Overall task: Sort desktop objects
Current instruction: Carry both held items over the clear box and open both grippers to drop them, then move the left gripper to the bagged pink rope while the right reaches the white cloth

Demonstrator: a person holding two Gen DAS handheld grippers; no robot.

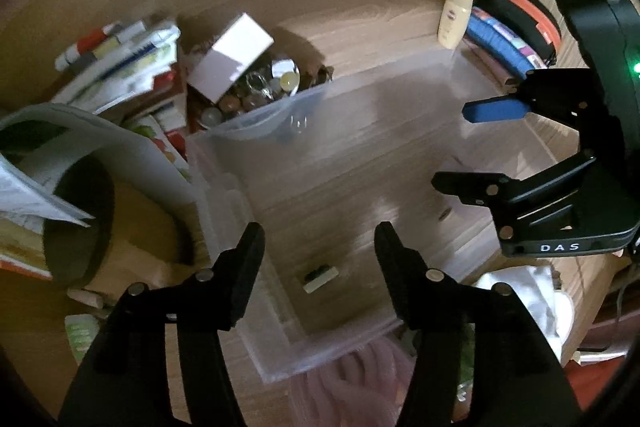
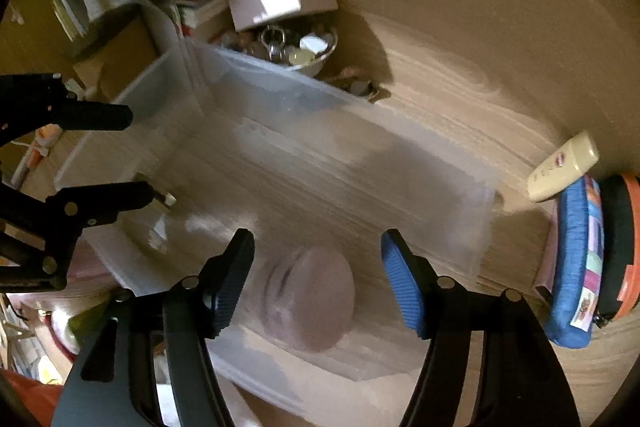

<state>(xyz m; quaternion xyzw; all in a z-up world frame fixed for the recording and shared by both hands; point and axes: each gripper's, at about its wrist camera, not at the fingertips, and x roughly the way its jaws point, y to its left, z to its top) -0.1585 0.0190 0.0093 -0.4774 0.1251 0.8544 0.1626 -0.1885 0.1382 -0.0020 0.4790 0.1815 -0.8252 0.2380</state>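
Left gripper (image 1: 320, 247): black jaws parted, nothing gripped; small pale block (image 1: 319, 277) seen just below, on bin floor.
Right gripper (image 2: 318, 267): ribbed blue pads, released; rounded pinkish lump (image 2: 312, 301) between, blurred.
Bin (image 1: 360, 131): clear plastic, rectangular, on woodgrain worktop (image 1: 360, 27).
Bowl (image 2: 316, 65): beyond, trinkets inside.

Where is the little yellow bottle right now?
In the left wrist view the cream-yellow bottle stands at the upper right, just behind the clear plastic bin and left of the blue pouch.
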